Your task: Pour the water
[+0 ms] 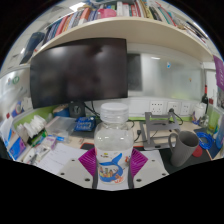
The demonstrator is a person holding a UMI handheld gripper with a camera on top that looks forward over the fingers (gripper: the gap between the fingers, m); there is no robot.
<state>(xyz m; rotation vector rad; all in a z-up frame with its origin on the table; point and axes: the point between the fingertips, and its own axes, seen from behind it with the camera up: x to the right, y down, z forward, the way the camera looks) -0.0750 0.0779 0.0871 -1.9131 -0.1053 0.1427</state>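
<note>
The gripper has its two fingers closed narrowly on a clear plastic water bottle with a white cap and a blue-and-orange label, the purple pads pressing its lower body from either side, so the bottle stands upright between them and looks held rather than merely flanked. Whether its base is lifted off the cluttered white desk cannot be told, since the fingers hide it. Just ahead and to the right of the fingers sits a grey cylindrical cup, the likely target for the water. To pour well, the bottle should be carried over the cup's mouth first, then tipped slowly with the grip kept firm so the smooth plastic does not slip; the cap appears still on and would need removing. Beyond the bottle stand a large dark computer monitor and a bookshelf above it.
</note>
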